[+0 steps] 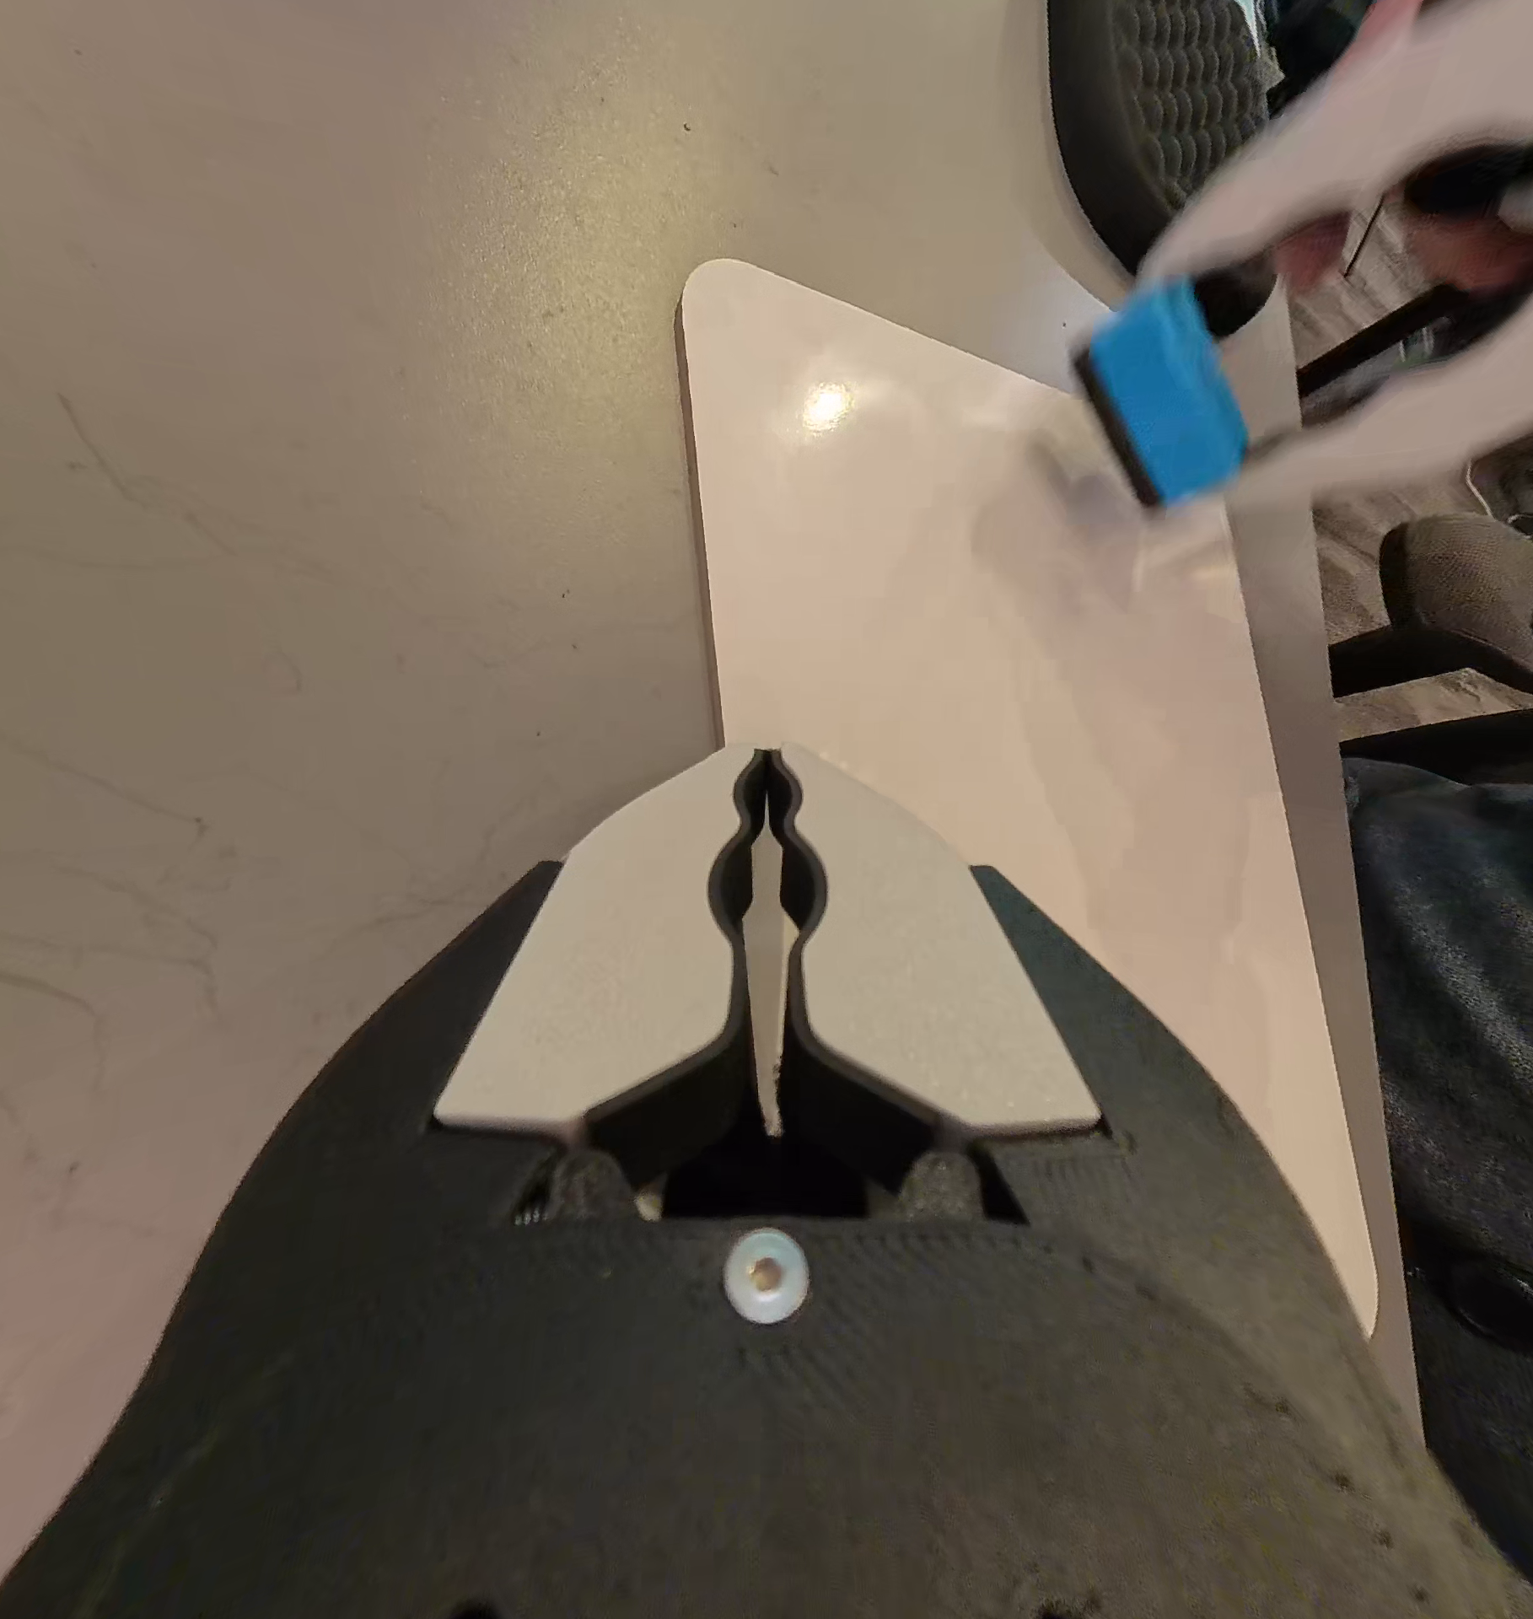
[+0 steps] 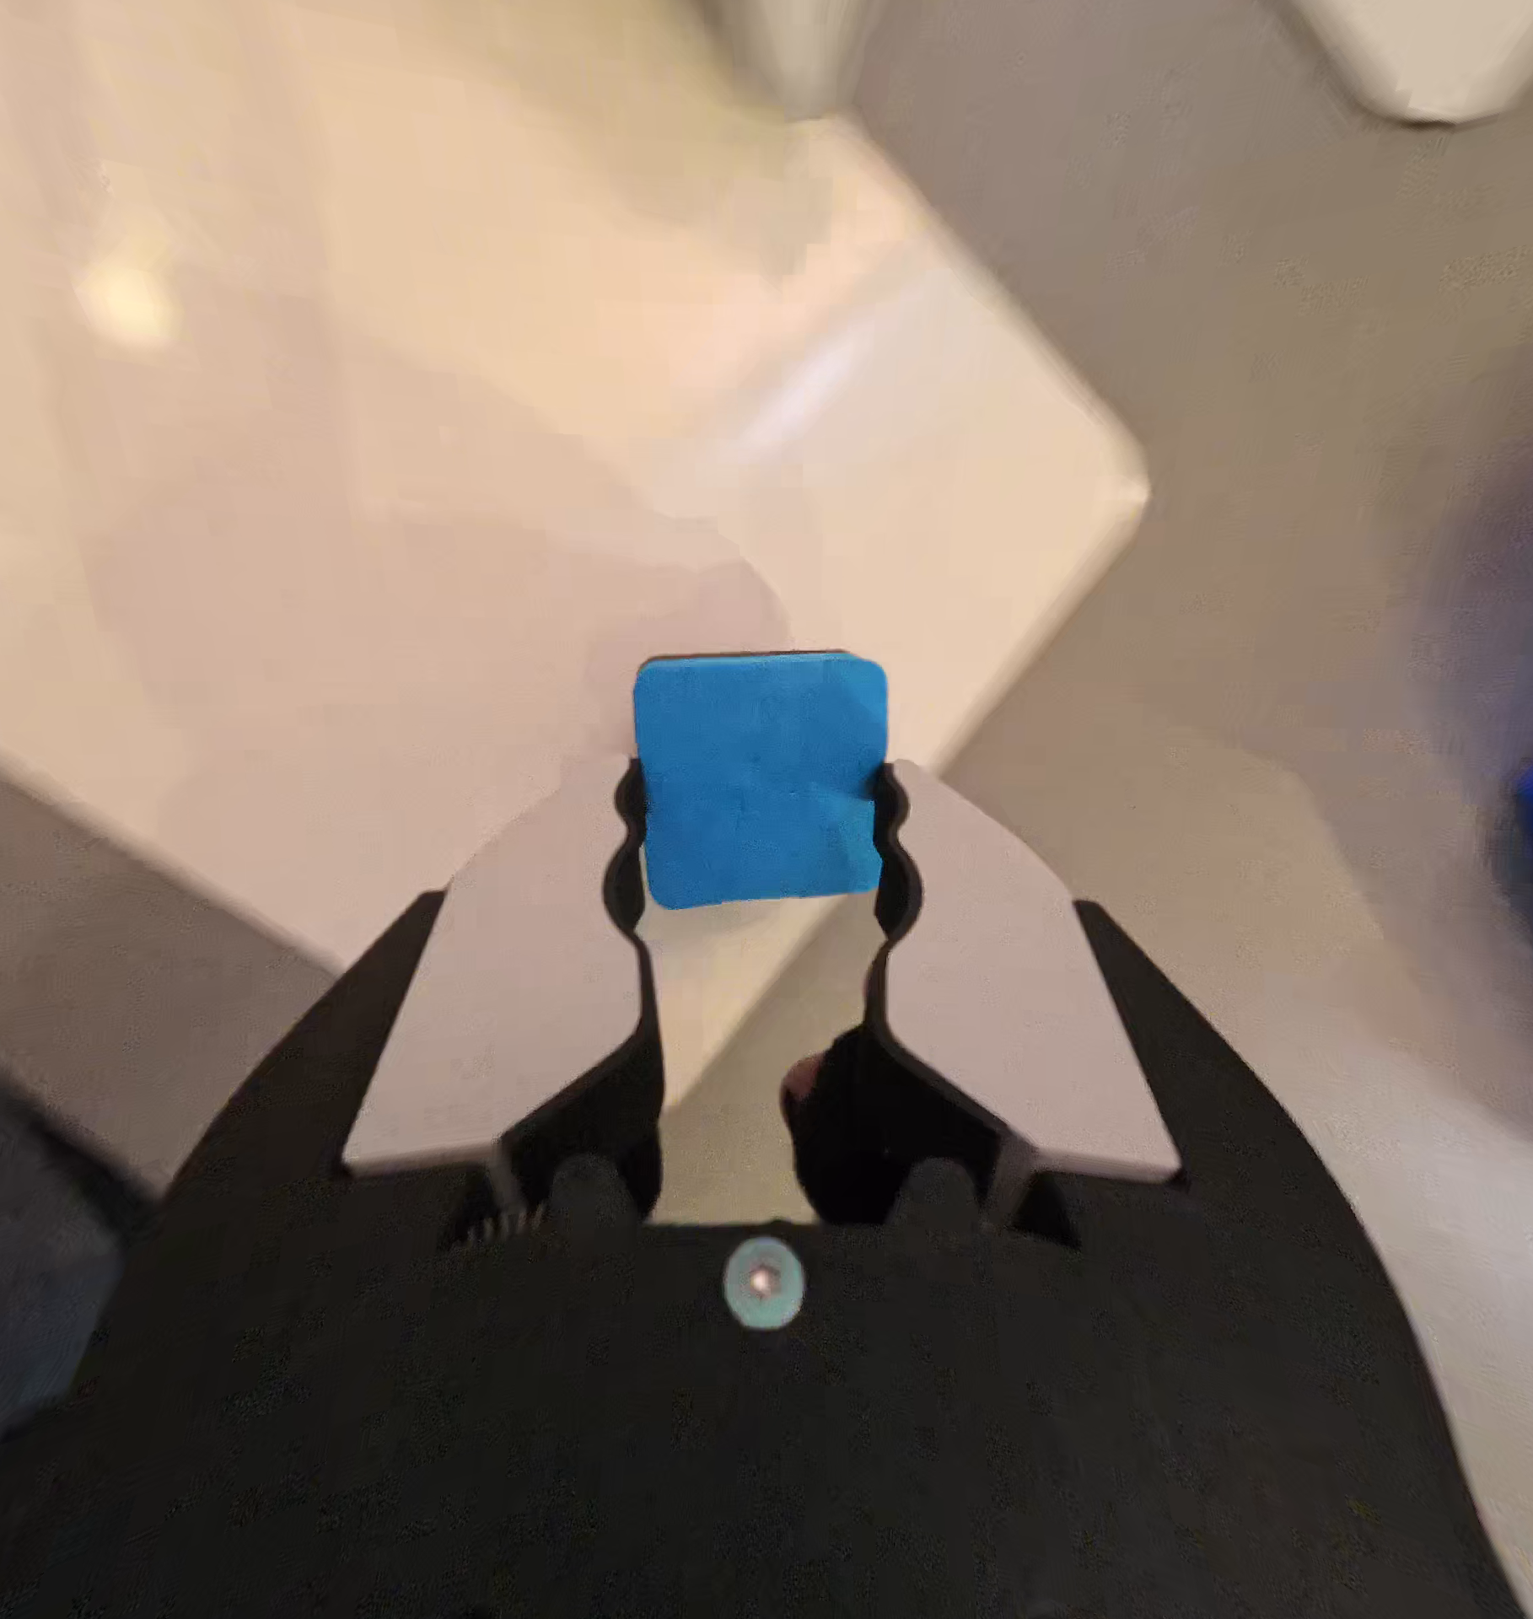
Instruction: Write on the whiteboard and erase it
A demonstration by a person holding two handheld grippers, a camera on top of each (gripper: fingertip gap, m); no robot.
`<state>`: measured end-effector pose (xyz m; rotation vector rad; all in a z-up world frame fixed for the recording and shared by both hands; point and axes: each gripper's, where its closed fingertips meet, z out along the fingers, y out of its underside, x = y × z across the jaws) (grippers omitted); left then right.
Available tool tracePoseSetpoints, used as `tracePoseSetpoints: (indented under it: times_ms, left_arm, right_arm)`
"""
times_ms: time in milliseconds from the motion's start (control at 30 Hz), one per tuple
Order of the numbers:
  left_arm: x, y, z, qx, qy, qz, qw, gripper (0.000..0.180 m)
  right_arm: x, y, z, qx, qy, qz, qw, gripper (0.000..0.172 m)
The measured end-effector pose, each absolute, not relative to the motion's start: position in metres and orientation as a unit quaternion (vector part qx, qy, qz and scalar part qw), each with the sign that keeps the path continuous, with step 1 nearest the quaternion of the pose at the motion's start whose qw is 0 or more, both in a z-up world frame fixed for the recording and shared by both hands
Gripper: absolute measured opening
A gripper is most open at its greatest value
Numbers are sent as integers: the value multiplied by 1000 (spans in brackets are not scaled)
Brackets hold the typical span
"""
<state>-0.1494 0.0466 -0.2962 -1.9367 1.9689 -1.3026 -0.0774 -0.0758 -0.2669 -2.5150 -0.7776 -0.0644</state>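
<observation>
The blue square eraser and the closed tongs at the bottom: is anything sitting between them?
Nothing but bare glossy white whiteboard, in the left wrist view. The left tongs are shut near its corner; the blue square foam eraser, gripped by the right tongs, sits farther up.

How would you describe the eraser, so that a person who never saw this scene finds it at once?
Start at the pale table and the white whiteboard lying flat near its edge. Over the board's far part, the right gripper clamps a small square pad between its two fingers: the eraser. It alone is bright blue with a thin black backing.
</observation>
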Motion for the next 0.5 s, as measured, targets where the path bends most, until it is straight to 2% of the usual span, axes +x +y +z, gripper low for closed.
tracePoseSetpoints:
  times_ms: [33, 133, 233, 367, 500]
  left_arm:
    - [-149, 47, -296, -634, 644, -427, 43, 1]
    - [-149, 47, -296, -635, 641, -430, 38, 1]
    - [-149, 47, -296, -635, 641, -430, 36, 1]
    - [-149, 47, -296, -635, 640, -431, 35, 1]
    - [-150, 46, -296, -634, 640, -432, 32, 1]
  right_arm:
    - [-56, -66, -256, -930, -242, -52, 273, 52]
    - [-5, -54, -228, -936, -151, -100, 303, 52]
    - [21, -47, -224, -940, -117, -123, 296, 52]
    - [30, -43, -241, -949, -89, -132, 271, 52]
    - [31, -45, -282, -968, -57, -102, 222, 52]
